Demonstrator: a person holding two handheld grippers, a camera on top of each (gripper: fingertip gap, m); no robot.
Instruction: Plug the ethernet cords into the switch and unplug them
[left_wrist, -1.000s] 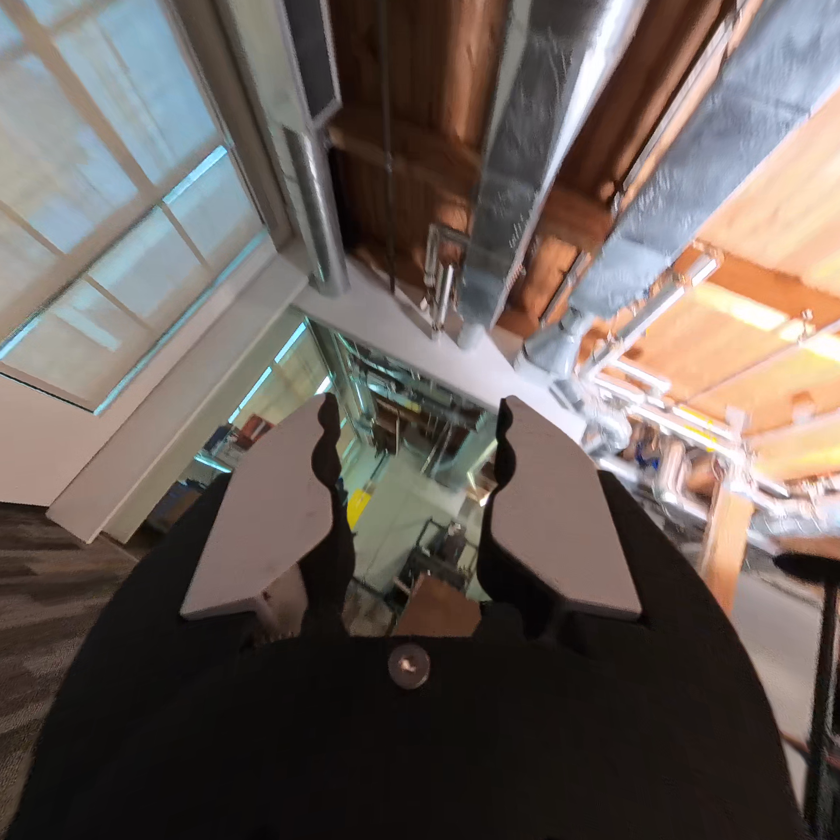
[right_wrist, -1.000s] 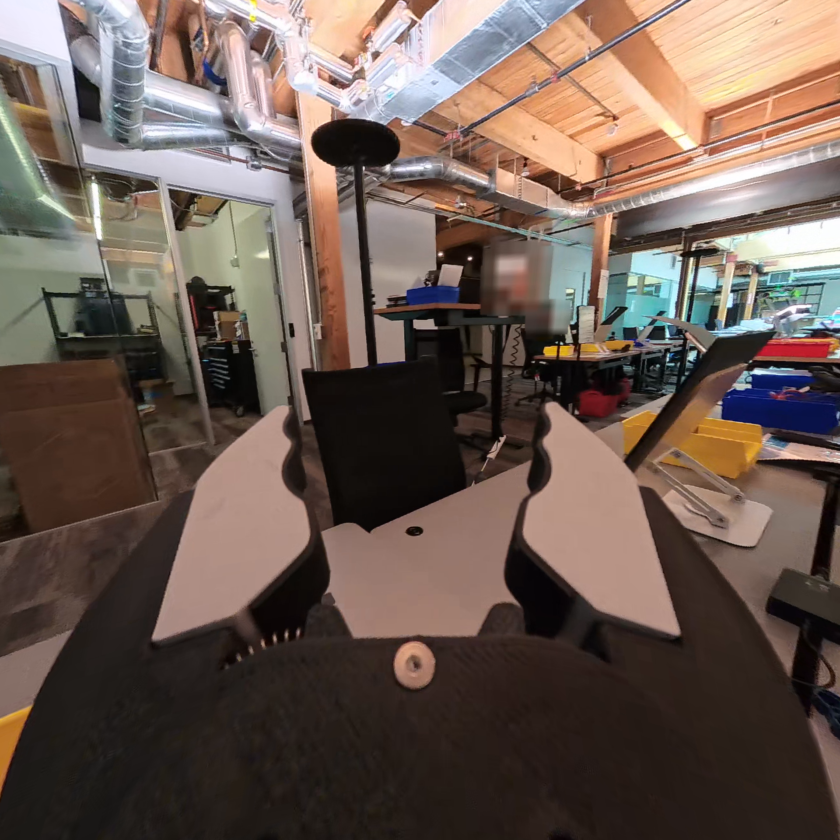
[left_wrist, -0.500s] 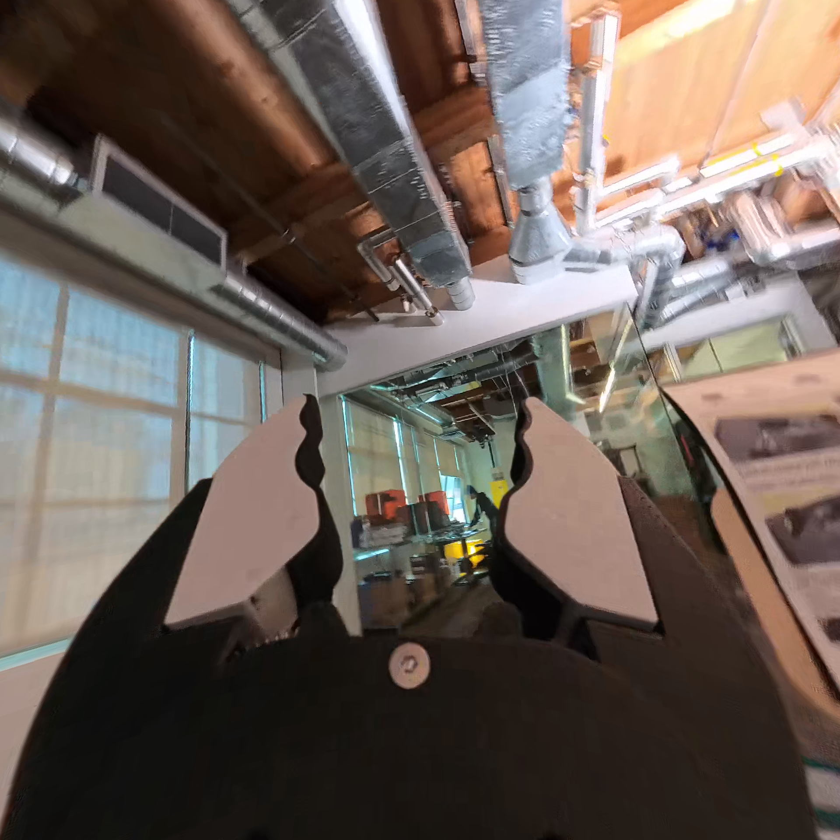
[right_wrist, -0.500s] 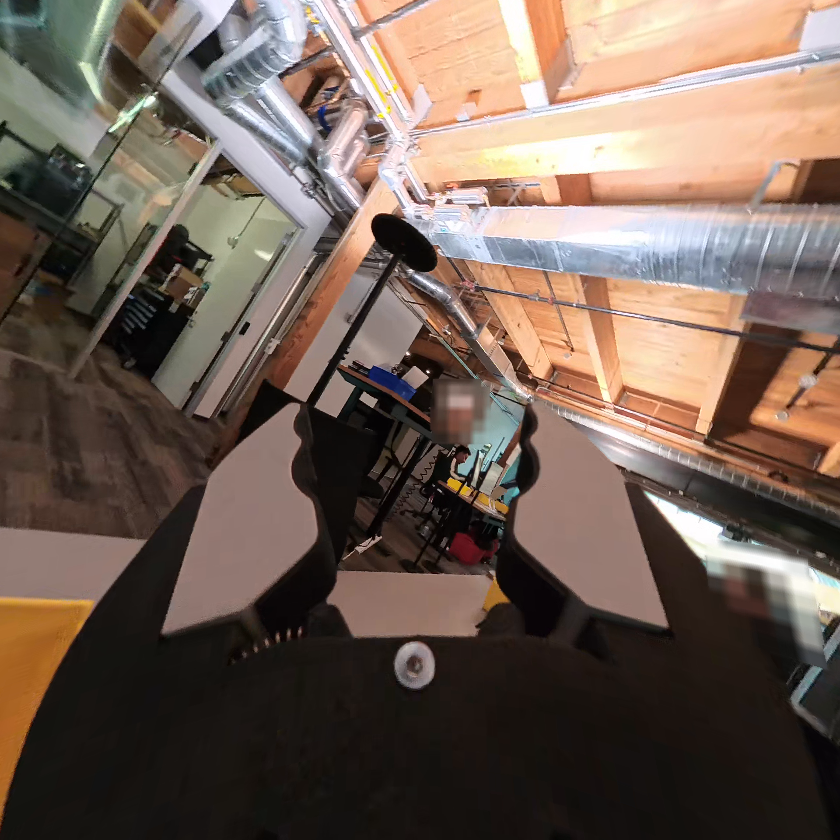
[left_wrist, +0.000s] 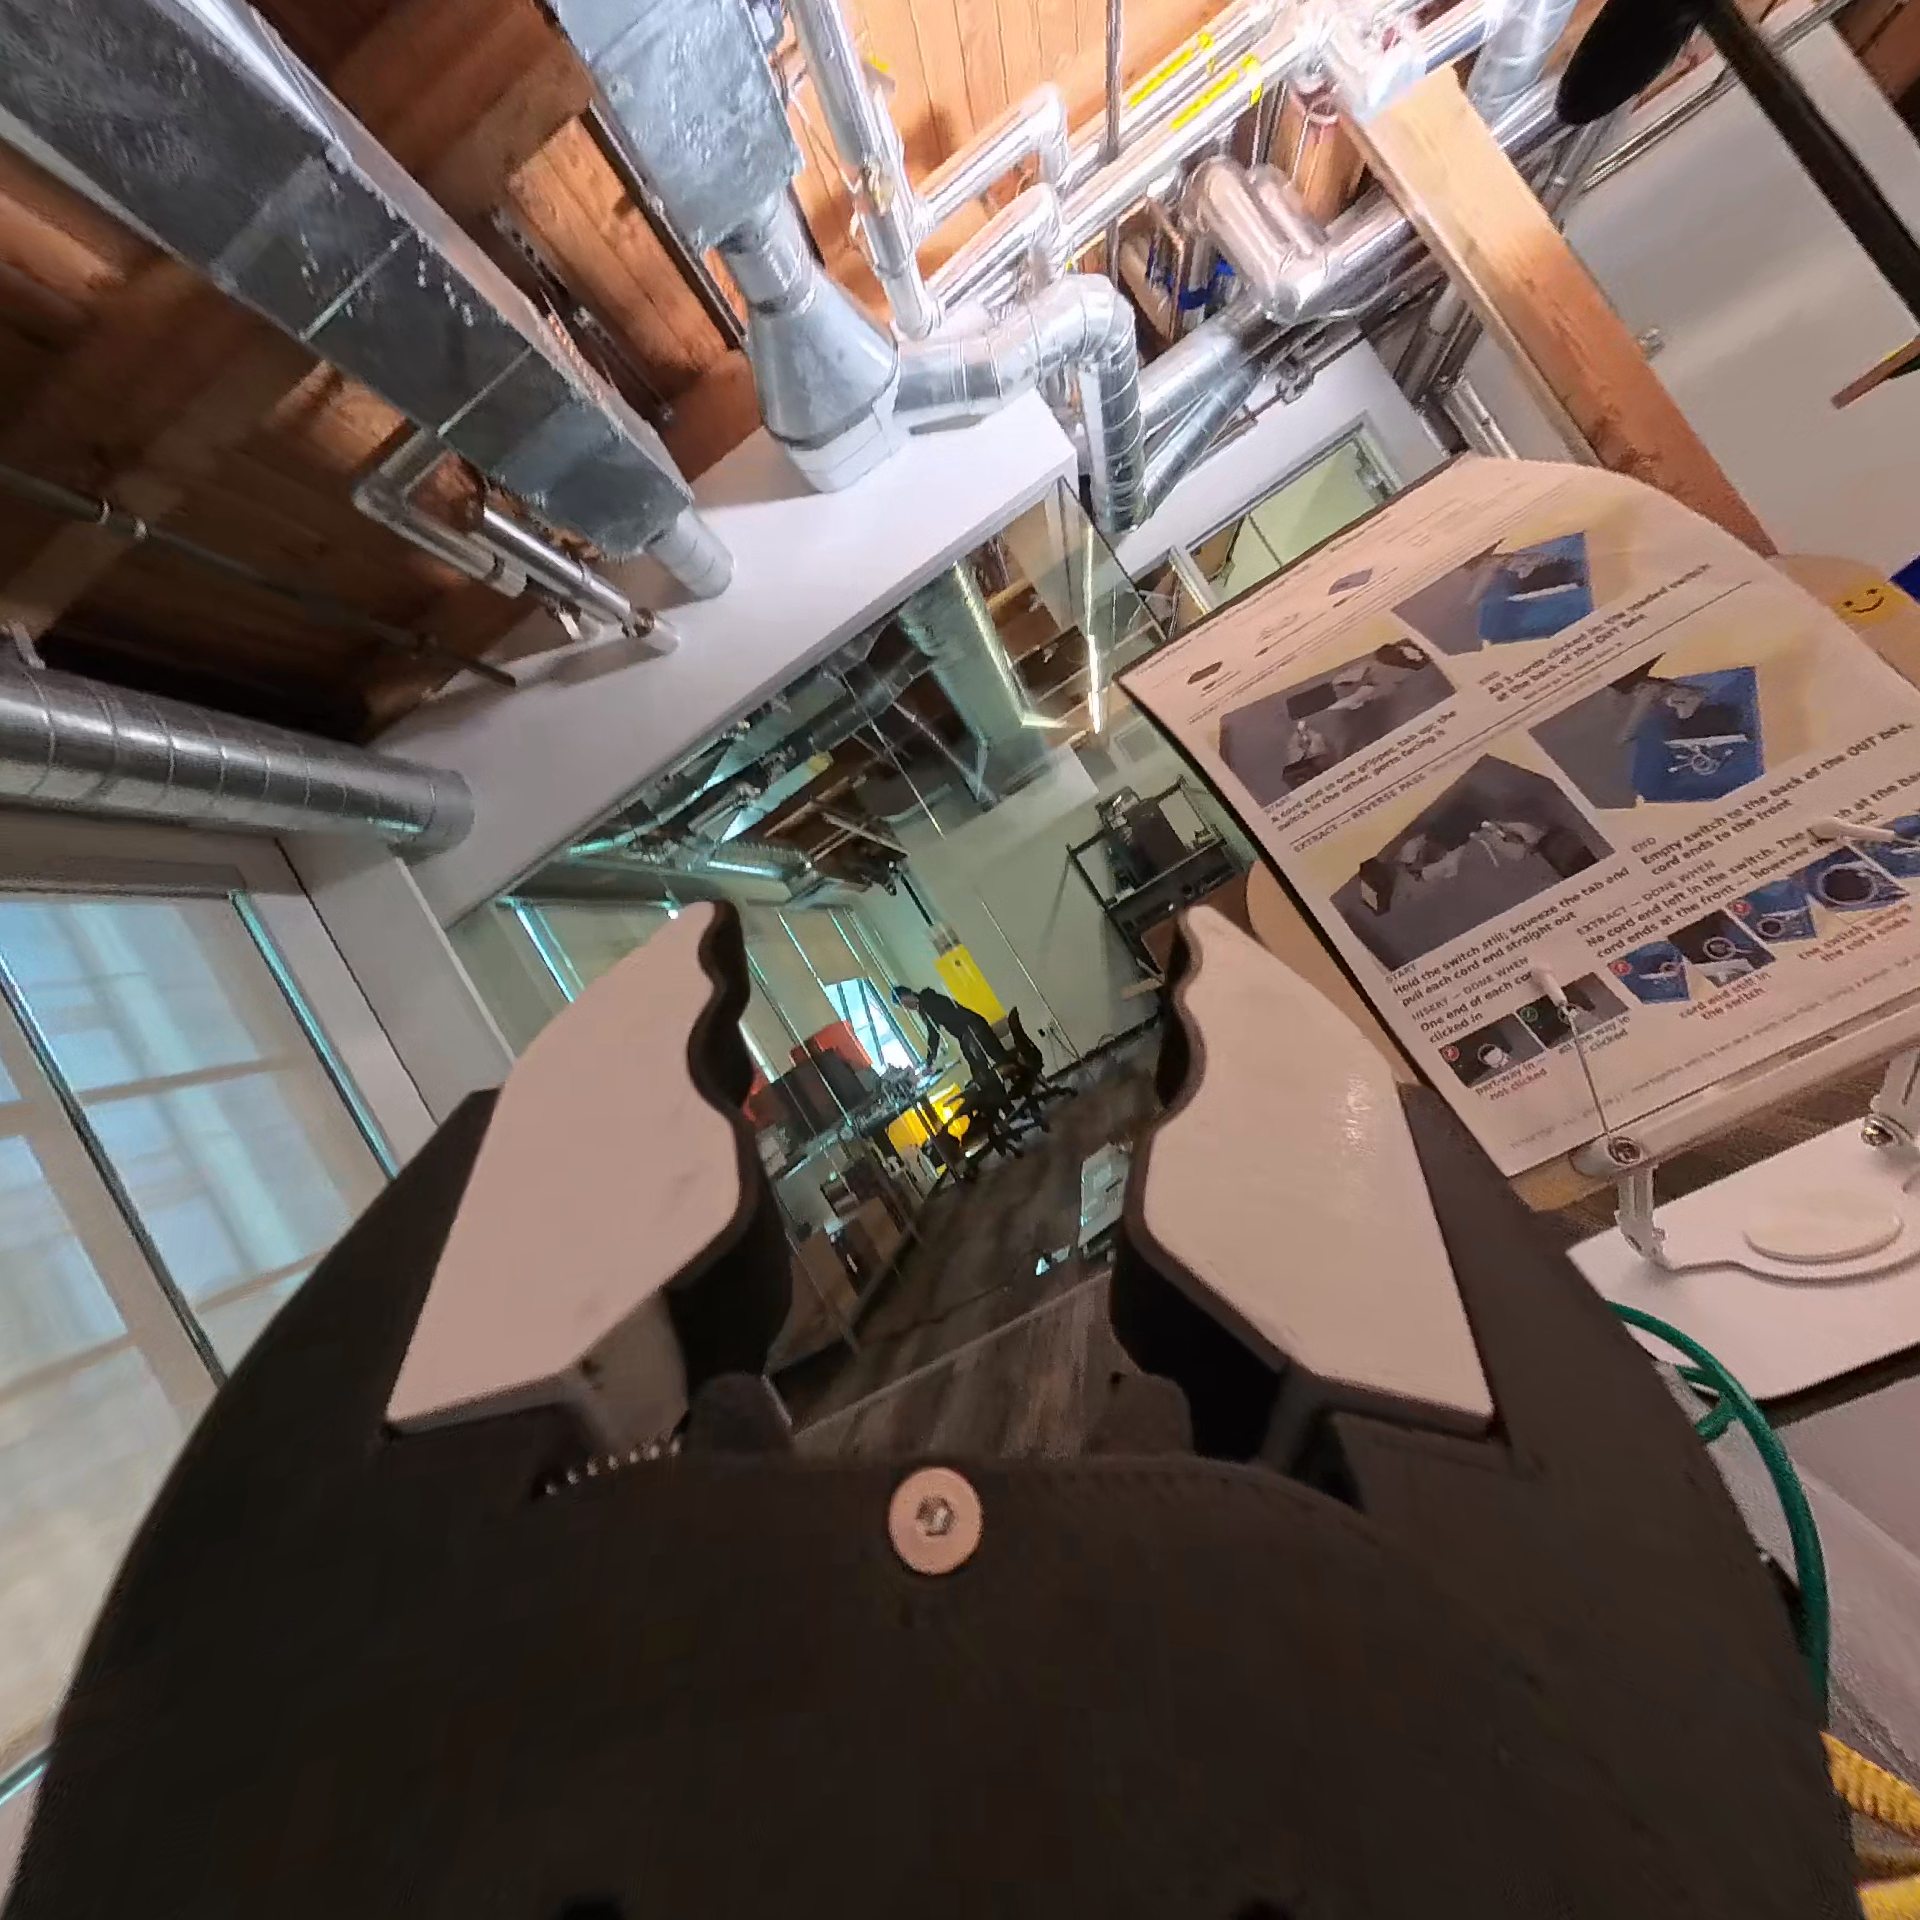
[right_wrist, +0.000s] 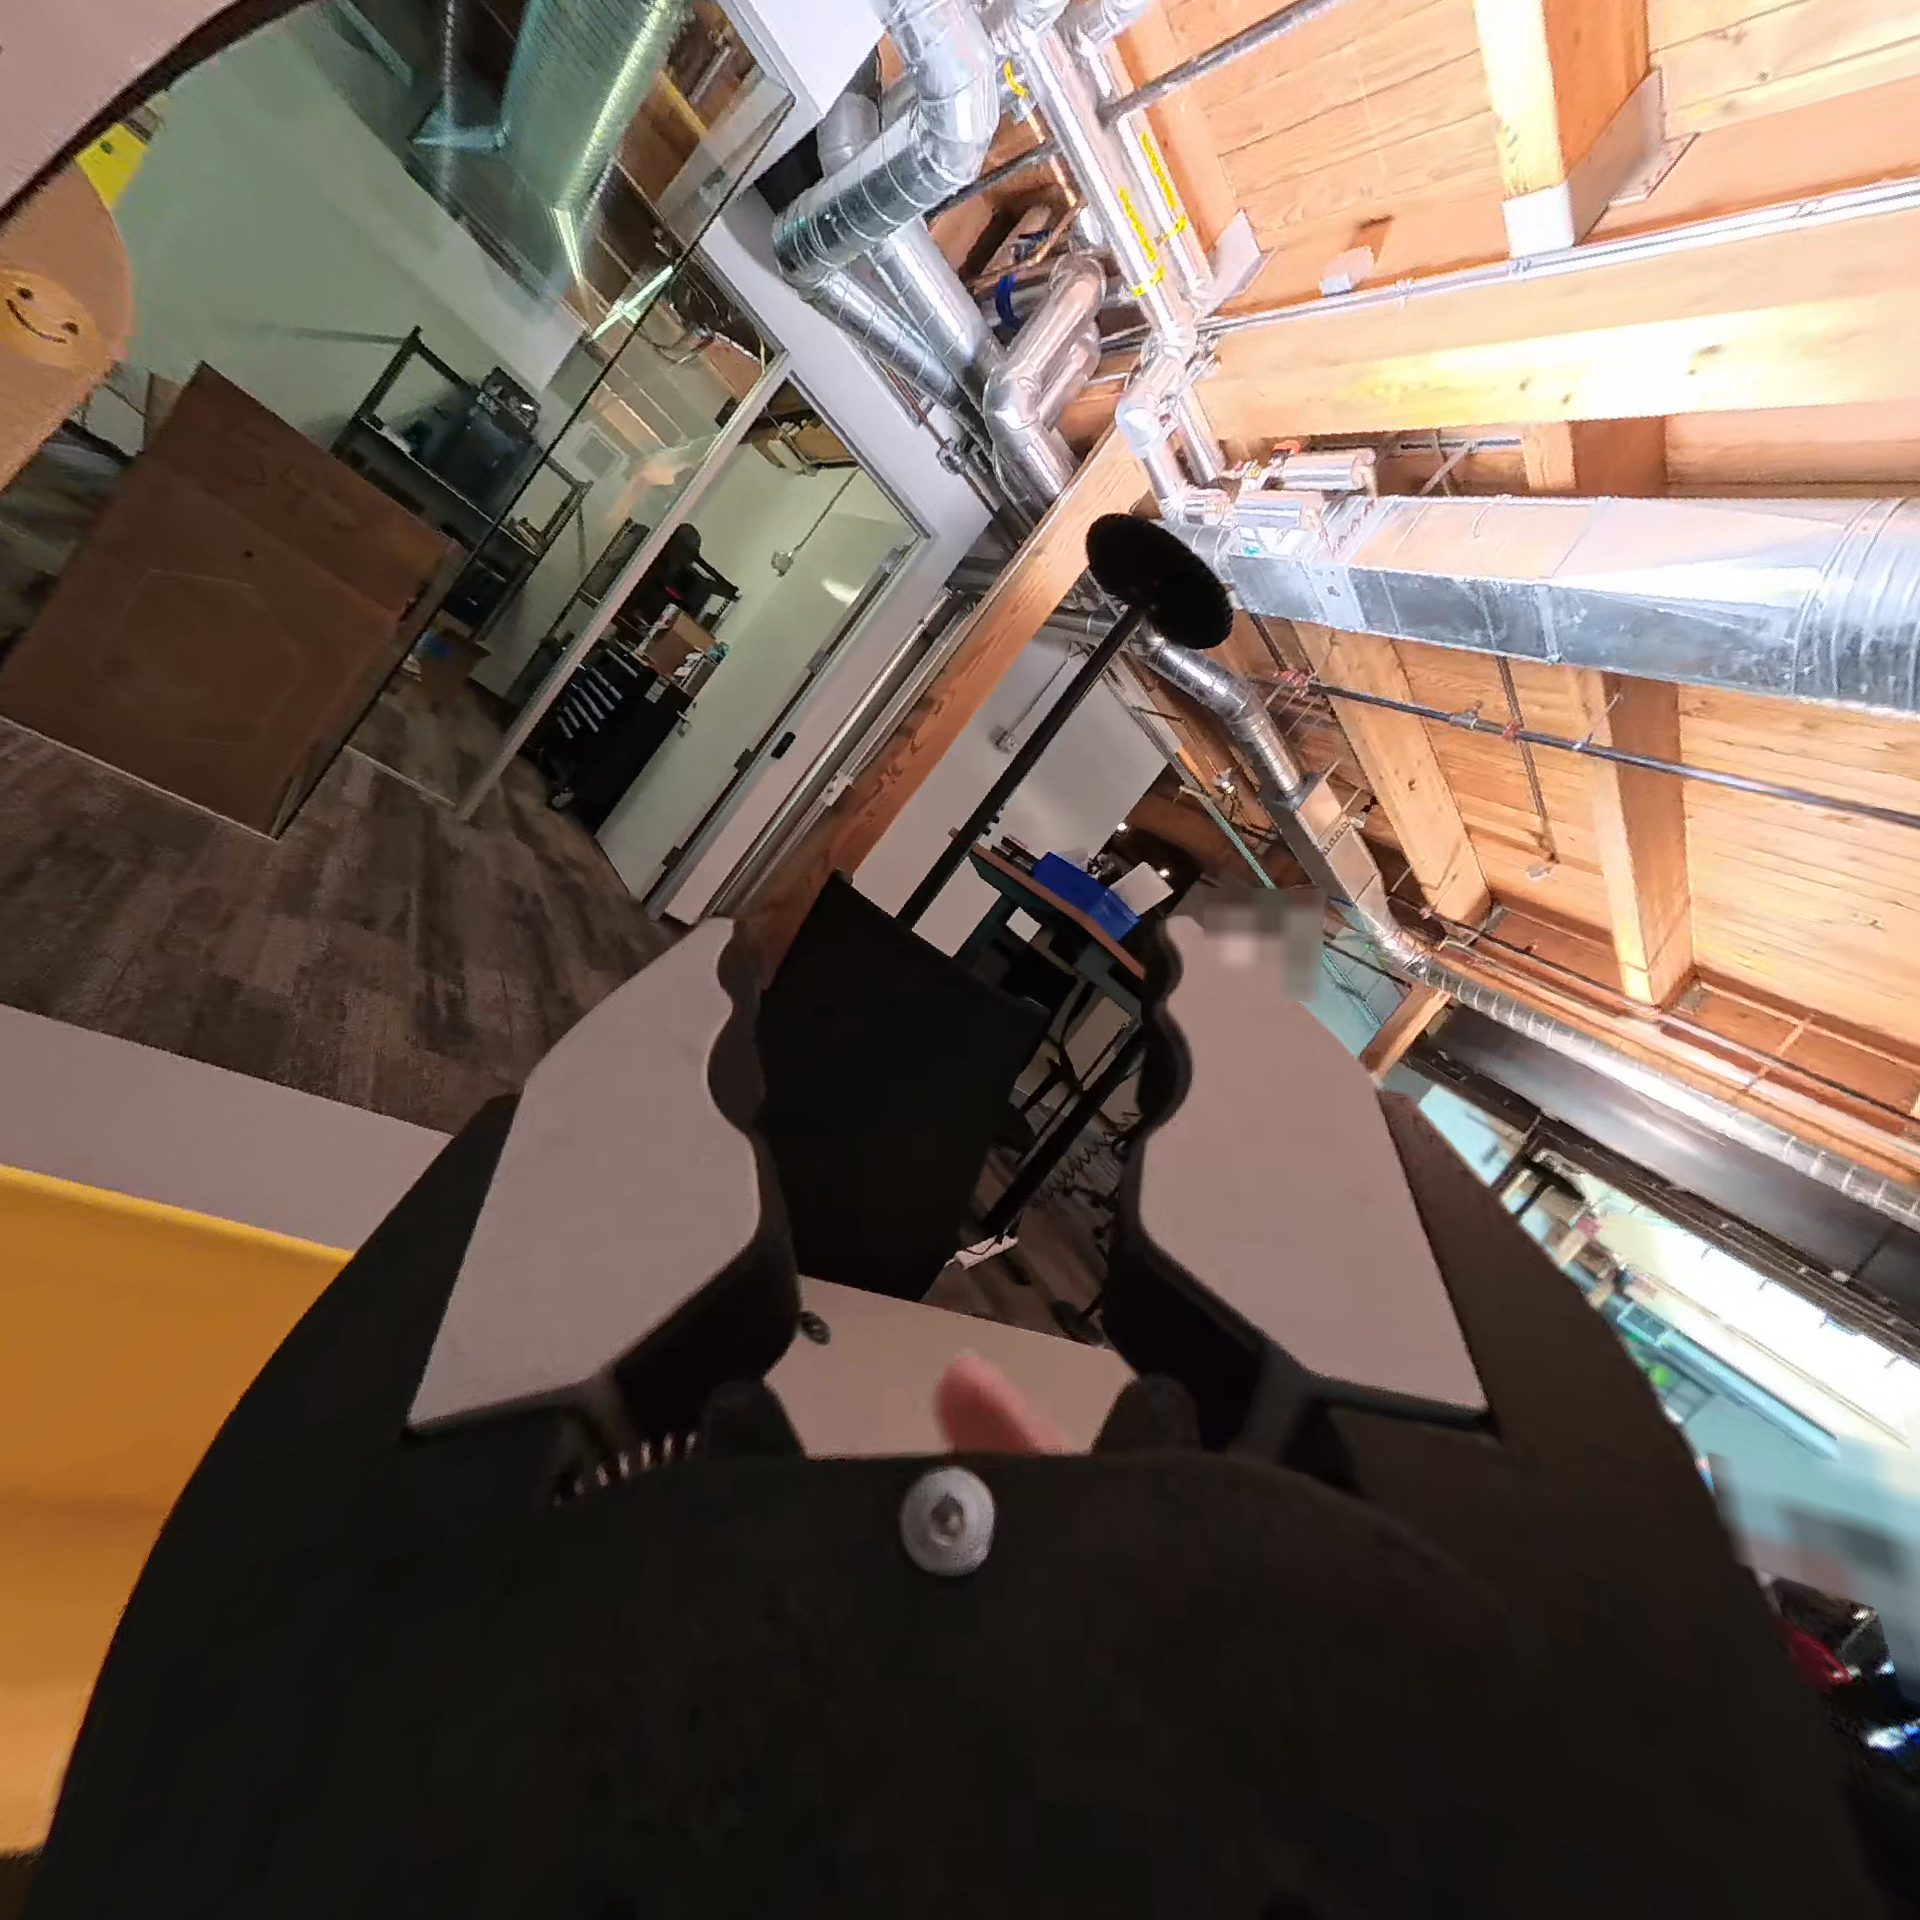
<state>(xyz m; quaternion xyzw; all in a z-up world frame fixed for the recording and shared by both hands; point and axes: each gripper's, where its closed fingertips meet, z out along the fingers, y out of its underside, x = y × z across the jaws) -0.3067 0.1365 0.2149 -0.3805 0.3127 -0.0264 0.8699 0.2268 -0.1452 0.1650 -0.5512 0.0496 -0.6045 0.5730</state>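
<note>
My left gripper (left_wrist: 951, 961) is open and empty, tilted up toward the ceiling and a glass wall. A green cord (left_wrist: 1766, 1455) curves along the table at the right edge of the left wrist view, below and right of that gripper. A yellow cord (left_wrist: 1870, 1787) shows at the lower right corner. My right gripper (right_wrist: 945, 971) is open and empty, tilted up and rolled, pointing at a black chair (right_wrist: 894, 1122). A fingertip (right_wrist: 987, 1408) shows between its finger bases. The switch is not in view.
A printed instruction sheet (left_wrist: 1558, 810) stands on a white stand (left_wrist: 1766, 1247) on the table, right of the left gripper. A yellow bin (right_wrist: 125, 1351) sits at the left of the right wrist view by the white table edge (right_wrist: 187, 1132). A black lamp pole (right_wrist: 1039, 748) rises behind the chair. One gripper's finger ends stand about 60 cm off the other's.
Both grippers have swung and rolled: the left view turned right so the instruction sheet and green cord came in; the right view tipped up from level to the ceiling. Both stayed open.
</note>
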